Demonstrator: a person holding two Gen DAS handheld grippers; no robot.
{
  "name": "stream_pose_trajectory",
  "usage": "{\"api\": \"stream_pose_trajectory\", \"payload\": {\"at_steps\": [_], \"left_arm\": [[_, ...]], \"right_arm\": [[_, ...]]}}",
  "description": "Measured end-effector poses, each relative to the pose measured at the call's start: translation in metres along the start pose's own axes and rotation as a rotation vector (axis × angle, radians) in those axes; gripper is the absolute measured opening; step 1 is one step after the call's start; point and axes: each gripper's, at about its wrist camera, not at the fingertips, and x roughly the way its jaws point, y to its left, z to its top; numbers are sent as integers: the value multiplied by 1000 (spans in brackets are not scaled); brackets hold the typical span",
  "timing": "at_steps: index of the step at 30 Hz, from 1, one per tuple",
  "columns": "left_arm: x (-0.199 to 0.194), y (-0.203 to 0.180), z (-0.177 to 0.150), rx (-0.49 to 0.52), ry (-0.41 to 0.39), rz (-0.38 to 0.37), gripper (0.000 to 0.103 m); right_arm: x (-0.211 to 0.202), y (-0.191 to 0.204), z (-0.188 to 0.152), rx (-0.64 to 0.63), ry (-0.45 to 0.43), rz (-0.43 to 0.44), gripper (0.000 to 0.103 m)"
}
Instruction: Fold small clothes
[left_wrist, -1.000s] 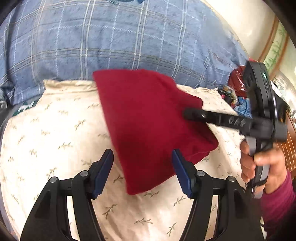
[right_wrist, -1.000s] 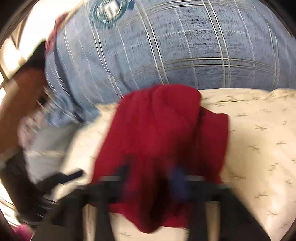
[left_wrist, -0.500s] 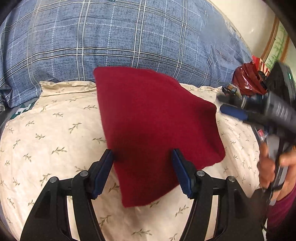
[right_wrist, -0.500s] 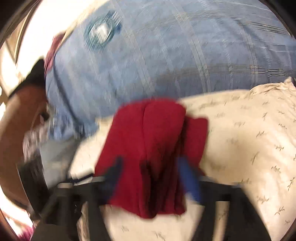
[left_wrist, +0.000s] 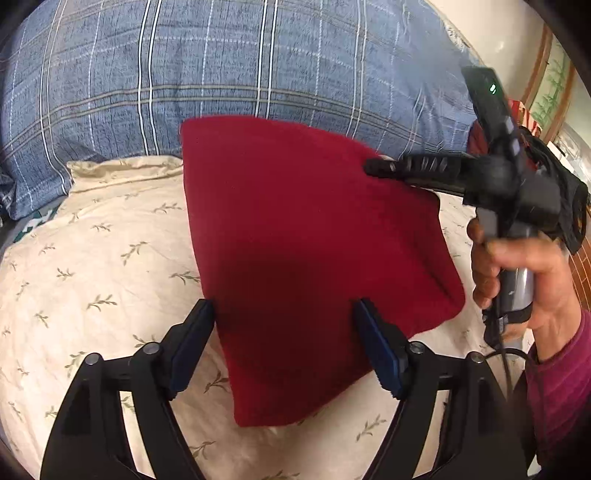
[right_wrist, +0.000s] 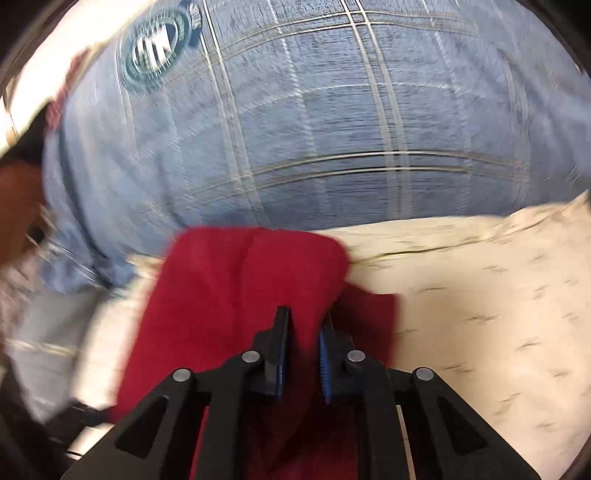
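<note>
The red cloth (left_wrist: 303, 251) lies folded on the cream pillow (left_wrist: 92, 258). The left claw (left_wrist: 284, 343) is opening, its pads not pressing the cloth. The right claw (right_wrist: 303, 343) is closed on the cloth's edge. Better to pull that edge slowly and keep layers aligned.

The dark red folded cloth (left_wrist: 310, 251) looks soft, matt and fleecy. Under it, the cream leaf-printed cotton sheet (left_wrist: 92, 266) is smooth and faintly creased. Behind it, the blue plaid woven bedcover (left_wrist: 229, 62) looks coarse and matt. The grippers' black plastic frames show dull metal rivets.
</note>
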Motion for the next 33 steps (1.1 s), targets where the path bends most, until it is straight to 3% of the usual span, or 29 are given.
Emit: {"api": "stream_pose_trajectory", "payload": {"at_steps": [2,4,6,7,9,12,14,19,24,28,33], "left_arm": [[6,0,-3,-12,5,18,80],[7,1,-4,-13,9,16,81],[5,2,-3,-13,8,14,81],[5,2,-2,-14,10,15,81],[5,1,-1,-20,14,17,81],[6,-1,-1,-22,8,29,81],[7,-3,-1,-20,3,40,81],[6,-4,-1,-10,4,50,81],[-1,-6,-2,9,3,58,81],[-13,-4,-1,15,-10,51,81],[-25,10,13,-22,-64,57,81]], "right_arm": [[20,-5,-12,-62,39,-175,1],[26,-18,-18,14,84,-93,1],[7,-29,-20,84,54,-12,7],[-8,-26,-20,63,18,-20,7],[-31,-18,-19,24,-27,-25,21],[-59,-5,-18,31,-66,57,47],[-71,8,-17,0,-78,112,47],[-63,40,-19,-61,-51,141,47],[-46,37,-25,-25,-10,119,43],[-21,29,-46,-45,75,-20,41],[-21,18,-62,-16,84,23,41]]}}
